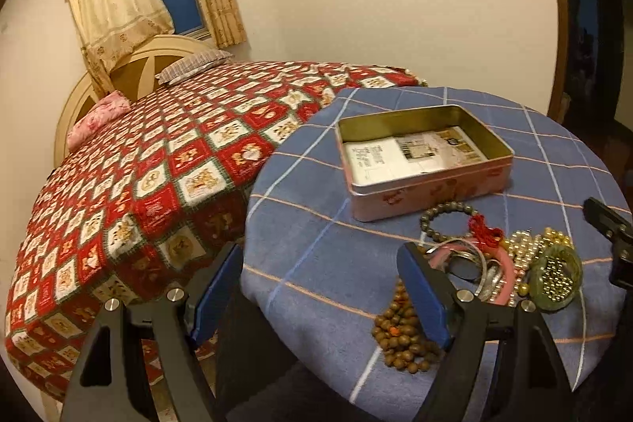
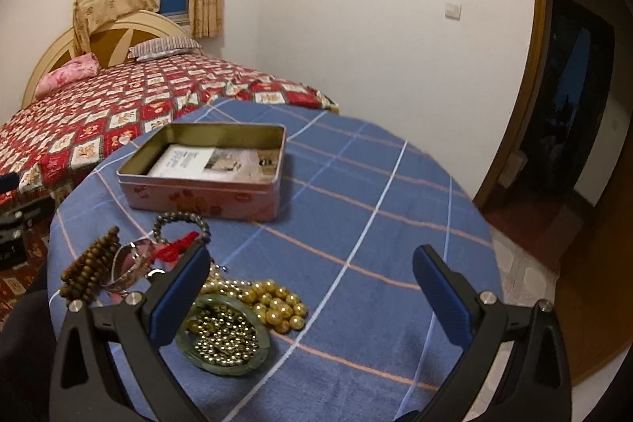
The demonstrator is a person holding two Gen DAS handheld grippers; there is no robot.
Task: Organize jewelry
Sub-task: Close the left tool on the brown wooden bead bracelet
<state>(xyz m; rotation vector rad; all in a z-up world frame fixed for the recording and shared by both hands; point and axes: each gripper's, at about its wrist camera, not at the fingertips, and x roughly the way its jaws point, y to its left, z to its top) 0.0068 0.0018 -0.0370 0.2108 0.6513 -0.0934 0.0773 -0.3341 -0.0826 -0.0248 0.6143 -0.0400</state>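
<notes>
We see a bed [image 1: 158, 161] under a red patchwork quilt behind the round table [image 2: 356, 224] with its blue checked cloth. On the cloth sits an open pink tin [image 2: 205, 180] holding a printed card. Just in front of it lies the jewelry heap [image 1: 502, 263]: beads, bangles, a green bracelet [image 2: 223, 339]. Our left gripper [image 1: 328, 287] and right gripper [image 2: 312, 291] both hang over the table with fingers spread wide, holding nothing.

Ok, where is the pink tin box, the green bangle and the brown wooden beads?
pink tin box [image 2: 198, 193], right wrist view, on its pink front wall.
green bangle [image 2: 237, 368], right wrist view, on its near rim.
brown wooden beads [image 1: 399, 347], left wrist view, on the middle of the pile.
</notes>
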